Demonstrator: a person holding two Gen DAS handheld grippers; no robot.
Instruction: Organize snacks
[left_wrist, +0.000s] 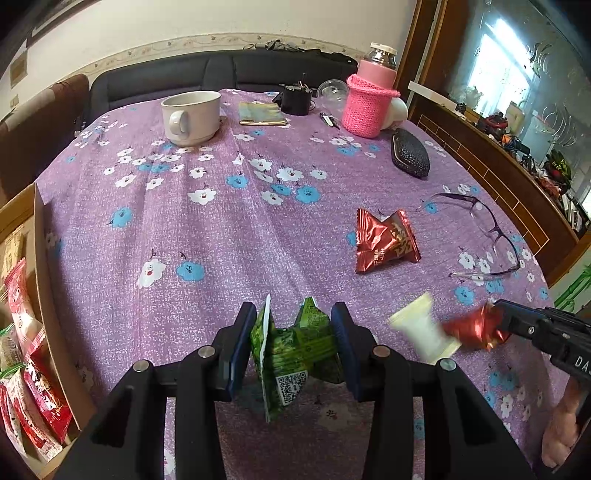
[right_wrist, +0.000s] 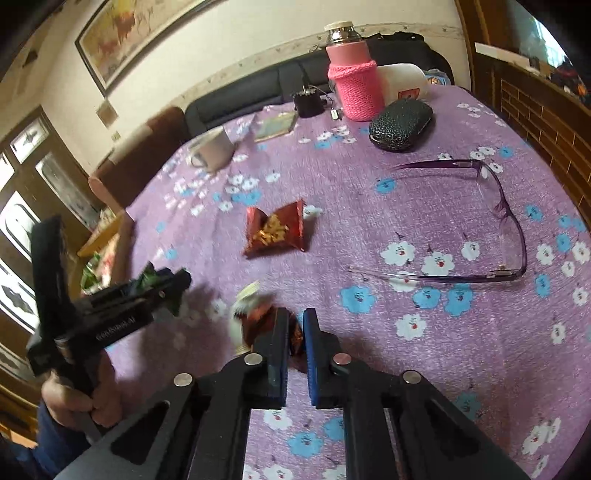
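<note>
My left gripper (left_wrist: 293, 325) is shut on a green snack packet (left_wrist: 295, 350) and holds it above the purple cloth. It also shows in the right wrist view (right_wrist: 162, 284), at the left. My right gripper (right_wrist: 295, 325) is shut on a red snack packet (right_wrist: 295, 336); it shows in the left wrist view (left_wrist: 502, 325) with the red packet (left_wrist: 472, 328). A white packet (left_wrist: 424, 332) lies blurred beside the red one. Another red packet (left_wrist: 386, 240) lies on the cloth further out, also in the right wrist view (right_wrist: 277, 230).
A cardboard box (left_wrist: 40, 258) with several snack packets stands at the left table edge. Purple glasses (left_wrist: 487, 236), a black glasses case (left_wrist: 410, 153), a pink-sleeved bottle (left_wrist: 369, 99), a white mug (left_wrist: 190, 116) and a small booklet (left_wrist: 260, 114) lie on the flowered cloth (left_wrist: 221, 229).
</note>
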